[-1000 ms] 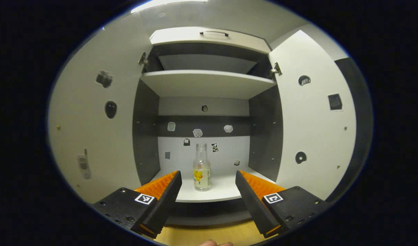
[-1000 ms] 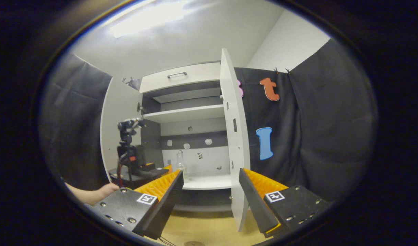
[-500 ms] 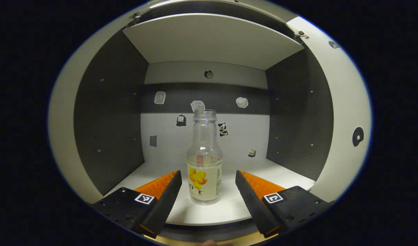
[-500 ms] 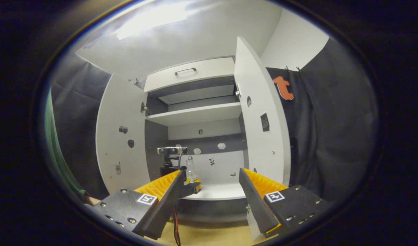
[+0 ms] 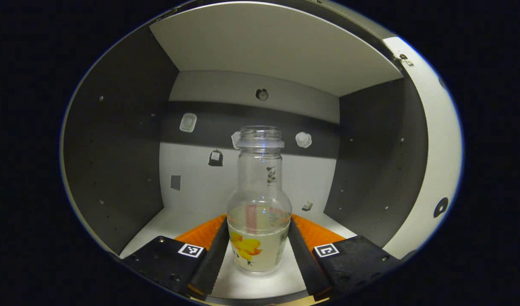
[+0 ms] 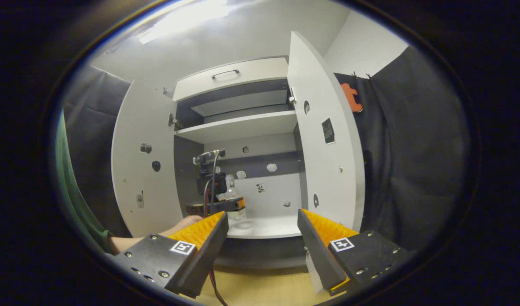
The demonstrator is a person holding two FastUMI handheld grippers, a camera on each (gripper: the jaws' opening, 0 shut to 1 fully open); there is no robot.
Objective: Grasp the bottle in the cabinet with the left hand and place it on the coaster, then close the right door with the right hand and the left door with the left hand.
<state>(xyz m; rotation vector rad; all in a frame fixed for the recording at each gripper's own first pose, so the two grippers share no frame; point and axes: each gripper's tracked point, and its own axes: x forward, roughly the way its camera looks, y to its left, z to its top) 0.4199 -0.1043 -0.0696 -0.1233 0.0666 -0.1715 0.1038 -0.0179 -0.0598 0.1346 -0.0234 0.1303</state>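
A clear glass bottle with a yellow-flowered label stands upright, uncapped, on the cabinet's white lower shelf. My left gripper reaches into the cabinet, and both fingers lie against the bottle's labelled lower body. In the right gripper view the bottle and the left gripper sit at the left of the shelf, with a hand behind them. My right gripper hangs open in front of the cabinet with nothing between its fingers. The right door and left door both stand wide open.
An upper shelf and a drawer with a handle lie above the bottle's compartment. Small stickers dot the back wall and the doors. A wooden surface runs below the cabinet. A green sleeve is at the far left.
My left gripper has pushed into the cabinet and its fingers have closed in onto the bottle's sides. My right gripper has shifted slightly and stays open.
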